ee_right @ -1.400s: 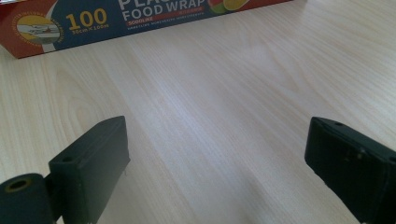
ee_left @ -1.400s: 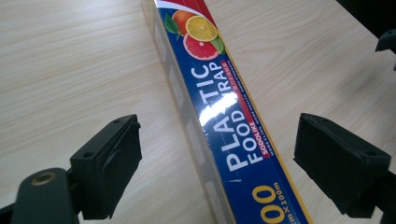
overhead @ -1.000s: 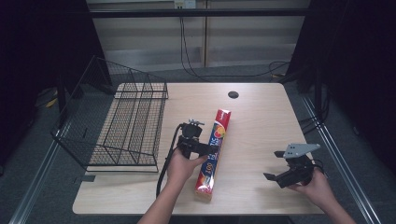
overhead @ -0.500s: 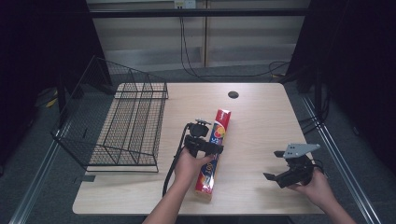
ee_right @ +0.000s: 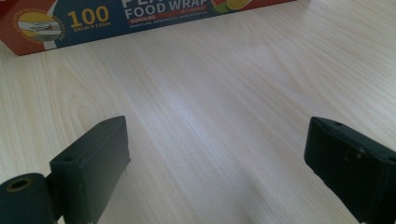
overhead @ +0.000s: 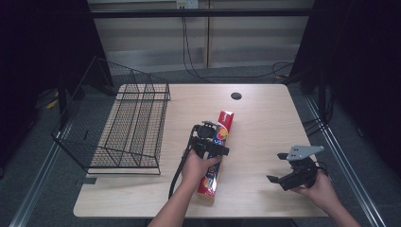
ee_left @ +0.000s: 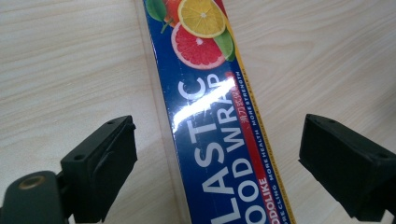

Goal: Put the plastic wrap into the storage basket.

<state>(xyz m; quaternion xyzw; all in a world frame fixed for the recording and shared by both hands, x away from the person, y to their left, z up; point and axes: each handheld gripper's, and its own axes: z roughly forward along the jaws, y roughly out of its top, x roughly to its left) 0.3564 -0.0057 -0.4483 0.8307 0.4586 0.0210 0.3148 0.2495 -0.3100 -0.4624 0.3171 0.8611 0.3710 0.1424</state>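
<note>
High view puts the plastic wrap box (overhead: 213, 163) lying flat on the wooden surface (overhead: 265, 118), its long side running from near the front edge back toward the middle. A black wire basket (overhead: 127, 127) stands to its left, hanging partly over the surface's left edge, and a small dark hole (overhead: 236, 96) sits near the far edge. The left claw (overhead: 212, 142) hangs over the middle of the box, held in a hand that comes in from below. Left gripper view looks straight down on the blue and red lid (ee_left: 219, 126) with its citrus print; the two black jaws stand spread, one on either side of the box with bare wood showing between each pad and the carton, so nothing is pinched. Those jaws have just been opening wider, with the box between them but untouched. The right claw (overhead: 291, 170) rests low near the front right of the surface, well apart from the box. Right gripper view shows its jaws spread wide over bare wood, with the box's end (ee_right: 42, 25) lying farther off
</note>
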